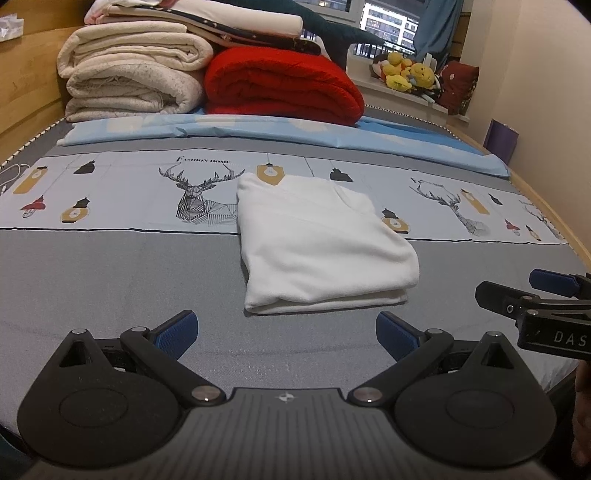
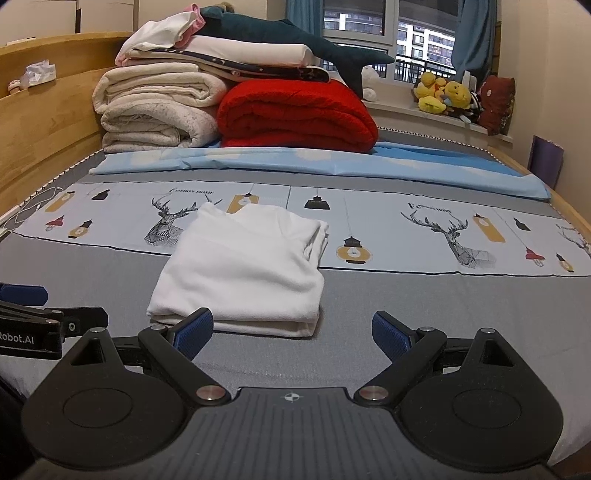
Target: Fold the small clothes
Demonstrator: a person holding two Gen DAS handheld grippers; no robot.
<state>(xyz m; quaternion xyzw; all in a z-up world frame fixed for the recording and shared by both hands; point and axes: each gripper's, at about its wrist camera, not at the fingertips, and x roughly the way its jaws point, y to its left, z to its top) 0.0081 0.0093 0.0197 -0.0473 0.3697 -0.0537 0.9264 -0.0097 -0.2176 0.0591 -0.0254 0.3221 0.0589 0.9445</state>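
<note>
Nearest in each wrist view is that camera's own claw, low over the bare grey stretch of the bed [image 1: 110, 277]. The left claw [image 1: 286, 334] has its blue pads spread wide apart and holds nothing. The right claw [image 2: 291, 334] is likewise spread and empty, its left pad just in front of the near edge of the cloth; whether it touches is hard to tell. Each claw also shows at the side of the other's view, so the two sit side by side.

Just beyond them lies the garment [image 1: 317, 240], white, folded into a compact stack of several layers. It sits near the middle of the bed, its near half on the grey and its far half on the band printed with deer and lamps.

Going by this, the folding of this piece looks finished or nearly so: the edges line up fairly well, with only the far right corner a little loose. What may remain is a tidy-up or setting it aside; no other unfolded small clothes are visible.

Farther off are a blue sheet [image 2: 332, 162], cream blankets [image 2: 159, 110], a red blanket [image 2: 295, 114] and the window [image 2: 369, 22].
</note>
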